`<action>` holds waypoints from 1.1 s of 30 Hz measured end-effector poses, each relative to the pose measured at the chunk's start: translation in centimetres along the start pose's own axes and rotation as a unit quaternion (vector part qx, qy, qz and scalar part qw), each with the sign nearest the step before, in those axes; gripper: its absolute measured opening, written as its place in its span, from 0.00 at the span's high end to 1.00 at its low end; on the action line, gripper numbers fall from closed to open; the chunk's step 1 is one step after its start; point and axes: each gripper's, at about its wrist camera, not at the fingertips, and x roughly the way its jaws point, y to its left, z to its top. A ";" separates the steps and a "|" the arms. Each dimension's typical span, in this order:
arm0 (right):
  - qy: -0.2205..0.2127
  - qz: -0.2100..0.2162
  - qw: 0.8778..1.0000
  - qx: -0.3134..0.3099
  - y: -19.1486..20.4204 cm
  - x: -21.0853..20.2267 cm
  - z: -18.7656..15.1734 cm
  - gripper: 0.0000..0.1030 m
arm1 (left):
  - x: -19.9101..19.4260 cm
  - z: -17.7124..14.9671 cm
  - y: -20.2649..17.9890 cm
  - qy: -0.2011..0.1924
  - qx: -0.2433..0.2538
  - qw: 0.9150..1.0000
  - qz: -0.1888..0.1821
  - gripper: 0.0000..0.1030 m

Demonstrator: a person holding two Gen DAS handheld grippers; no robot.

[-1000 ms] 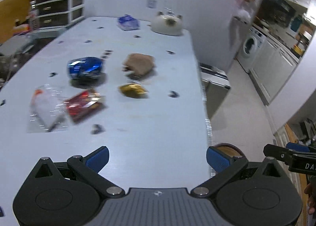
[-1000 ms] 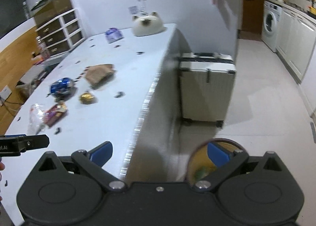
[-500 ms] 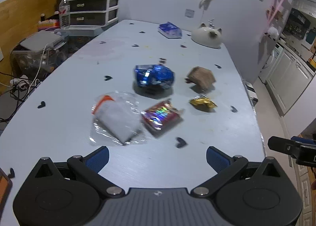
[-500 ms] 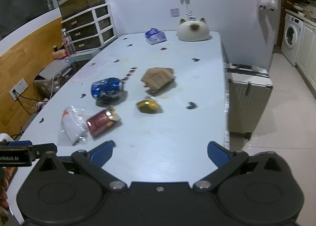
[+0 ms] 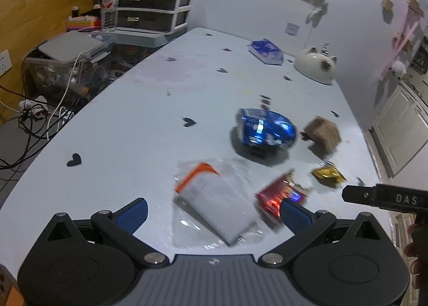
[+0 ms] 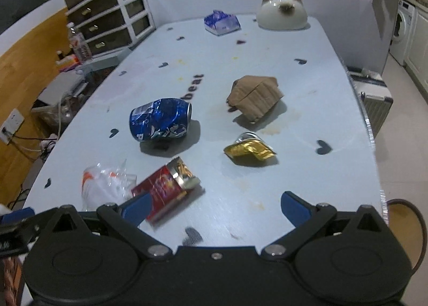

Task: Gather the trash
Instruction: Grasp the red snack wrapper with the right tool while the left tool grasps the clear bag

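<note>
Left gripper (image 5: 212,211): jaws spread wide, holding nothing, poised low over the near end of the table (image 5: 128,124).
Right gripper (image 6: 214,208): also wide open and empty, just beside the left one, facing the same scatter of trash.
Clear bag (image 5: 214,204): lies flat right between the left fingers, with a white slip and an orange strip inside. It looks featherlight, limp and slick; I'd pinch a raised crease or the thicker slip, not the flat film.
Red wrapper (image 6: 167,189): just beside the bag, touching the right gripper's left fingertip in that view. Thin foil, torn open at one end, it will crumple. The puffed torn end looks the easiest hold.
Gold wrapper (image 6: 248,149): small crushed foil wad, further out on the right. Light, shiny, probably slippery; a grip across the middle should do.
Can (image 6: 160,120): blue, dented, on its side beyond the red wrapper. Light and stiff but prone to roll; best taken across the body.
Cardboard (image 6: 254,97): folded brown piece, right of the can. Stiff enough, best gripped by a raised edge.
Bin (image 6: 406,231): a brown rim shows off the table's near right corner.
</note>
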 end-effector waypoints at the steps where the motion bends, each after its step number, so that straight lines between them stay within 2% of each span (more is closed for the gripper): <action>1: 0.005 -0.003 1.000 0.003 0.4 0.8 0.4 0.00 | 0.4 0.2 0.5 0.001 -0.002 1.000 0.003 0.00; 10: 0.034 -0.046 0.998 0.016 4.2 7.9 2.9 0.00 | 1.5 0.8 3.7 0.006 -0.026 0.999 0.019 0.00; 16: 0.044 -0.060 0.997 -0.032 6.0 10.4 2.2 0.00 | 2.4 1.5 4.4 0.007 -0.035 0.999 0.034 0.00; 20: 0.050 -0.055 0.995 -0.064 5.6 9.5 0.5 0.00 | 4.2 2.9 4.7 0.009 -0.045 0.998 0.045 0.00; 24: 0.057 -0.051 0.995 -0.070 3.8 7.7 -1.1 0.00 | 7.0 4.8 4.4 0.005 -0.037 0.997 0.063 0.00; 27: 0.069 -0.042 0.994 -0.068 2.1 6.4 -2.4 0.00 | 8.9 5.5 4.0 0.016 -0.030 0.997 0.075 0.00; 30: 0.079 -0.035 0.994 -0.062 0.6 5.5 -3.4 0.00 | 10.3 5.1 3.2 0.041 -0.008 0.996 0.074 0.00; 33: 0.081 -0.028 0.994 -0.069 -0.4 4.4 -4.4 0.00 | 10.1 3.7 2.4 0.060 0.017 0.997 0.054 0.00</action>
